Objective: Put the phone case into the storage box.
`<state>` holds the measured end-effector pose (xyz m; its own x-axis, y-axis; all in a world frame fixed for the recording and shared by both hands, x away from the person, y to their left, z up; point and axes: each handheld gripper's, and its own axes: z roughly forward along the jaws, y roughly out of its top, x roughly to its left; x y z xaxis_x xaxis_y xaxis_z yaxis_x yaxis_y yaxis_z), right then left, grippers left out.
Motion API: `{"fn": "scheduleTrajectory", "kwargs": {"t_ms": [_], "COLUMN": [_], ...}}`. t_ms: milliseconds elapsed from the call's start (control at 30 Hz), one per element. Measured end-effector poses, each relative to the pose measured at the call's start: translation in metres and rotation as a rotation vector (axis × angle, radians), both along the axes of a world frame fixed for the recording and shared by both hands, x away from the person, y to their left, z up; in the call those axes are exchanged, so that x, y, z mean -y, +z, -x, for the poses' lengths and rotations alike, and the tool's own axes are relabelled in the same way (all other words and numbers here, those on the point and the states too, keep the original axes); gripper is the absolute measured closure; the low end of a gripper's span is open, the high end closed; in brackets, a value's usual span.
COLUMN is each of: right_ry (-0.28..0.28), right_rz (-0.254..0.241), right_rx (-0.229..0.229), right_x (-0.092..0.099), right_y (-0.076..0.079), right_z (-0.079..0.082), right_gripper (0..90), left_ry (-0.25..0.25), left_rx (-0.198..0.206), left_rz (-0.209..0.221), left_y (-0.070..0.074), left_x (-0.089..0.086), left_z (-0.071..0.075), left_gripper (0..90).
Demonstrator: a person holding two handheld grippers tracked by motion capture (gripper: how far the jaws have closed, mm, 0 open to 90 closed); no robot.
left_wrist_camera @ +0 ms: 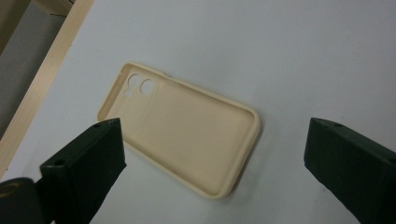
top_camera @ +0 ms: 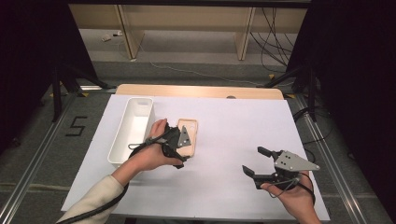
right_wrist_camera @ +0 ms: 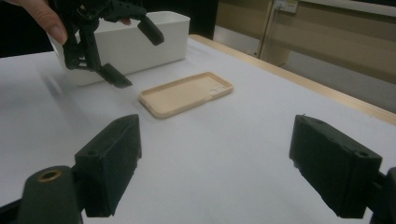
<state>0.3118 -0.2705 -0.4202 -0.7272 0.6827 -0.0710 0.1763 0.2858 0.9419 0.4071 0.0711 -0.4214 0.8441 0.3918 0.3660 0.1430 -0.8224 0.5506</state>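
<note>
A beige phone case (top_camera: 190, 127) lies flat on the white sheet with its hollow side up; the camera cut-outs show in the left gripper view (left_wrist_camera: 187, 126). My left gripper (top_camera: 180, 148) hovers just above the case's near end, tilted down at it. Its jaws stand open and apart from the case, with nothing between the pads, seen from the left gripper view (left_wrist_camera: 215, 126) and from across the table (right_wrist_camera: 133, 52). My right gripper (top_camera: 253, 159) rests low at the front right, open and empty (right_wrist_camera: 215, 126), pointing toward the case (right_wrist_camera: 184, 94).
A long white bin (top_camera: 122, 128) stands just left of the case, close behind the left gripper (right_wrist_camera: 154, 46). The white sheet (top_camera: 233, 121) covers the table; the wooden edge (top_camera: 196, 90) runs along the far side.
</note>
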Motion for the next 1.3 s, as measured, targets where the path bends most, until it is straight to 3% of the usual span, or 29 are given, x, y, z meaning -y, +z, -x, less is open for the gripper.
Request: {"fn": "scheduleTrajectory", "kwargs": {"t_ms": [467,600,1000,1067,1300], "right_ry": [-0.003,-0.003,0.002,0.002,0.009], "right_rz": [-0.004,0.001,0.004,0.018,0.012], "right_rx": [-0.021,0.002,0.002,-0.021,-0.007], "right_x": [0.001,0.001,-0.001,0.000,0.000], "right_y": [0.000,0.000,-0.001,0.001,0.000], "right_z": [0.002,0.000,-0.001,0.001,0.001], "right_gripper": [18.0,18.0,17.8,17.7,17.7], "left_ry": [-0.003,-0.012,-0.056,-0.064,-0.081], "left_rx": [0.003,0.002,0.007,-0.011,-0.002], "left_rz": [-0.019,-0.026,-0.117,-0.137,-0.182], "left_y": [0.000,-0.001,-0.008,-0.012,-0.016], "left_x": [0.001,0.001,0.009,0.010,0.013], "left_z": [-0.002,-0.002,-0.004,-0.005,-0.007], "left_gripper": [0.6,0.6,1.5,2.6,4.9]}}
